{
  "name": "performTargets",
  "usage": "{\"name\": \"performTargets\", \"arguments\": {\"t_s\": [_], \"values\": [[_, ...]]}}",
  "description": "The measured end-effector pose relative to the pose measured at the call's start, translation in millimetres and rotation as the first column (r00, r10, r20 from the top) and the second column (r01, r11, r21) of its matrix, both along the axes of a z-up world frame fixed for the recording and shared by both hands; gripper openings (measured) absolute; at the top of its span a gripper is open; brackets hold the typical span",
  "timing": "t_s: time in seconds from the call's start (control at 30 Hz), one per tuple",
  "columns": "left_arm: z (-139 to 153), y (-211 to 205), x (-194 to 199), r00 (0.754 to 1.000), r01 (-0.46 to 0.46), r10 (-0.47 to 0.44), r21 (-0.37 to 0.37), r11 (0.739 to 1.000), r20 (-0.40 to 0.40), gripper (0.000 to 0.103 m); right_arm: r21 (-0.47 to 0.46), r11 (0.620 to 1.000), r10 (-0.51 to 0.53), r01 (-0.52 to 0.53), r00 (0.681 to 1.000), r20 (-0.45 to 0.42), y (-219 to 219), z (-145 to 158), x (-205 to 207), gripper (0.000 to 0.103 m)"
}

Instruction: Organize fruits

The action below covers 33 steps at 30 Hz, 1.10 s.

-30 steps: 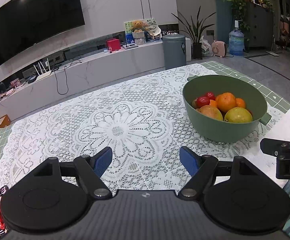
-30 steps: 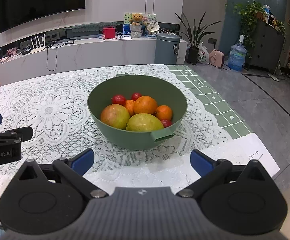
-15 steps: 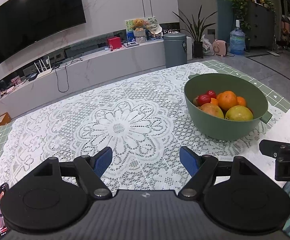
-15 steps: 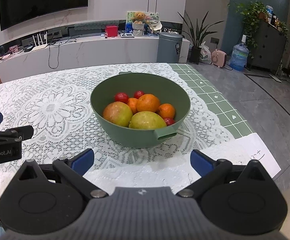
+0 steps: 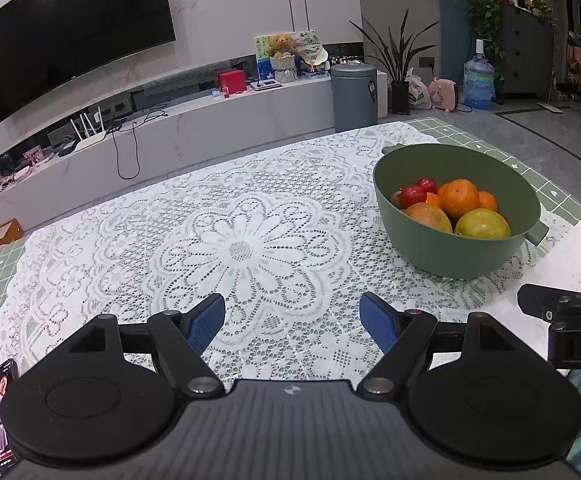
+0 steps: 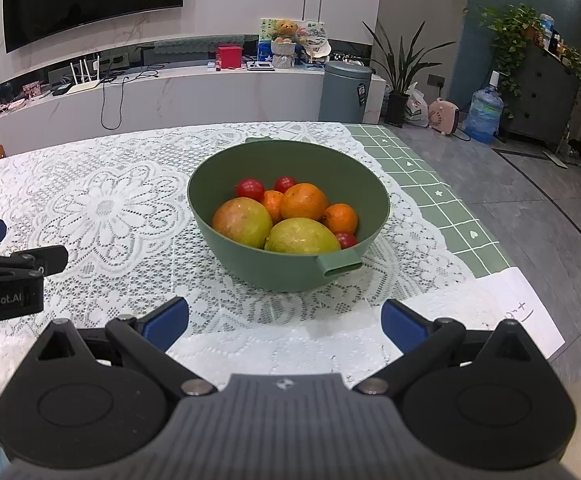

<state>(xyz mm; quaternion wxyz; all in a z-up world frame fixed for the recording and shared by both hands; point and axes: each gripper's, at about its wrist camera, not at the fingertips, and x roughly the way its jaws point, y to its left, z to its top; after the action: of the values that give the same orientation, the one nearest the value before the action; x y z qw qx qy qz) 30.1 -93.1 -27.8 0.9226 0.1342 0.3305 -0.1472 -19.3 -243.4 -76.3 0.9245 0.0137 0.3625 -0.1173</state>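
Note:
A green bowl (image 6: 226, 248) stands on the white lace tablecloth (image 6: 102, 208); it also shows at the right of the left wrist view (image 5: 442, 256). It holds two mangoes (image 6: 242, 222), several oranges (image 6: 304, 201) and small red fruits (image 6: 249, 189). My right gripper (image 6: 284, 320) is open and empty, just short of the bowl's near side. My left gripper (image 5: 292, 322) is open and empty over the cloth, left of the bowl.
A phone (image 5: 0, 408) lies at the table's near left edge. A white paper (image 6: 526, 308) lies at the near right corner. The table's right edge (image 6: 490, 248) drops to the floor. A TV bench (image 5: 170, 128) and a bin (image 5: 353, 96) stand behind.
Both grippers have drawn back slightly from the bowl and risen a little. Both stay open and empty. The fruits have not moved.

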Motion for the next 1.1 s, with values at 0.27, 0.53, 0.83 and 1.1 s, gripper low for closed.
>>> {"name": "performTargets", "arguments": {"t_s": [0.27,0.53,0.83,1.1], "values": [[-0.8,1.0,0.3,1.0,-0.004,0.004,-0.002,1.0,-0.005,0.09,-0.001,1.0,0.002,-0.002,1.0,-0.002,0.8,-0.6,0.1,0.099],[-1.1,0.9,-0.2,1.0,-0.005,0.005,-0.001,1.0,-0.007,0.09,-0.002,1.0,0.006,-0.006,1.0,-0.004,1.7,-1.7,-0.6,0.099],[-0.9,1.2,-0.3,1.0,-0.005,0.005,-0.002,1.0,-0.006,0.09,-0.003,1.0,0.006,-0.006,1.0,-0.008,1.9,-2.4,-0.7,0.099],[-0.3,1.7,-2.1,1.0,-0.005,0.005,-0.005,1.0,-0.011,0.09,-0.002,1.0,0.008,-0.008,1.0,-0.014,2.9,-4.2,-0.9,0.099]]}}
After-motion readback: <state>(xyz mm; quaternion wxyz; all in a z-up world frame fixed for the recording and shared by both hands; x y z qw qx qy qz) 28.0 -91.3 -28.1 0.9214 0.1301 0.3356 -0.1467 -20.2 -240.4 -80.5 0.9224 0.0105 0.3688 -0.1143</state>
